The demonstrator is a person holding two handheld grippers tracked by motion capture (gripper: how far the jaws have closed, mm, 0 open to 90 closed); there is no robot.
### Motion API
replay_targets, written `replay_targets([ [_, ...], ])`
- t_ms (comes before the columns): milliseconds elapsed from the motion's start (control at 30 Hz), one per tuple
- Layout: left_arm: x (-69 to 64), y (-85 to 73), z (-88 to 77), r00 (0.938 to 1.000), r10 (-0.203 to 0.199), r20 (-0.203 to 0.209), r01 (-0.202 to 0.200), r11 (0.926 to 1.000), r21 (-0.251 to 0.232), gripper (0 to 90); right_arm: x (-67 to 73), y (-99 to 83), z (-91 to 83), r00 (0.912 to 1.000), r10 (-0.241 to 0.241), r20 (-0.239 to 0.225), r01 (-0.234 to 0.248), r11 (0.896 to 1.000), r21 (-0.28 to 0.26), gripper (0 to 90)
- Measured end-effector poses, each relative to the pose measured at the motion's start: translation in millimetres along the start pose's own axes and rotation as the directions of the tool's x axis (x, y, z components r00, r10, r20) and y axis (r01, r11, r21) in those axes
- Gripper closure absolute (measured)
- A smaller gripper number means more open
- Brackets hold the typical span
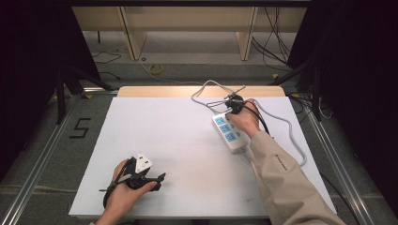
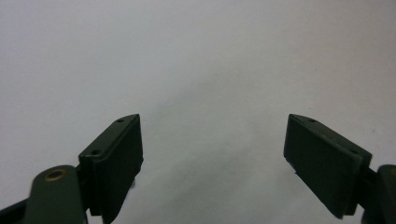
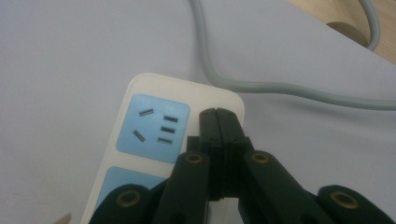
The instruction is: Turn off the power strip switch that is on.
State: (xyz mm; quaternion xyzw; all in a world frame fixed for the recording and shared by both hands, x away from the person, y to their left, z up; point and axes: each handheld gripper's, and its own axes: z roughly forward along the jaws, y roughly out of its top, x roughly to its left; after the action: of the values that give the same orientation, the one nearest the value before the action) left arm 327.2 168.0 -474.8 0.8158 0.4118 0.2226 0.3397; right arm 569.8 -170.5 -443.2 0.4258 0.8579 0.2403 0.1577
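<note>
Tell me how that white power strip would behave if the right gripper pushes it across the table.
The power strip looks like a rigid flat plastic bar, so it should slide rather than roll or tip. Its grey cord loops loosely beside it and would probably drag, tending to turn the strip. The white table cover looks smooth, so it likely offers little grip.

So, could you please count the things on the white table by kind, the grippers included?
Power strip: 1
Grey cable: 1
Grippers, left gripper with fingers open and right gripper with fingers shut over the strip: 2
Total: 4
</note>
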Motion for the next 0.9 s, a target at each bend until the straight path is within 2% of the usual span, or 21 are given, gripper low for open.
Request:
replay_targets([
  [267,0.0,0.0,-0.1,1.0000,0.001,0.000,-0.001,1.0000,0.000,19.5,1.6,3.0,0.0,0.9999,-0.011,0.010,0.011,1.000,0.024,90.0],
  [900,-0.4,0.3,0.1,1.0000,0.001,0.001,-0.001,1.0000,-0.001,19.6,1.3,5.8,0.3,1.0000,-0.002,0.009,0.001,0.999,0.046,90.0],
])
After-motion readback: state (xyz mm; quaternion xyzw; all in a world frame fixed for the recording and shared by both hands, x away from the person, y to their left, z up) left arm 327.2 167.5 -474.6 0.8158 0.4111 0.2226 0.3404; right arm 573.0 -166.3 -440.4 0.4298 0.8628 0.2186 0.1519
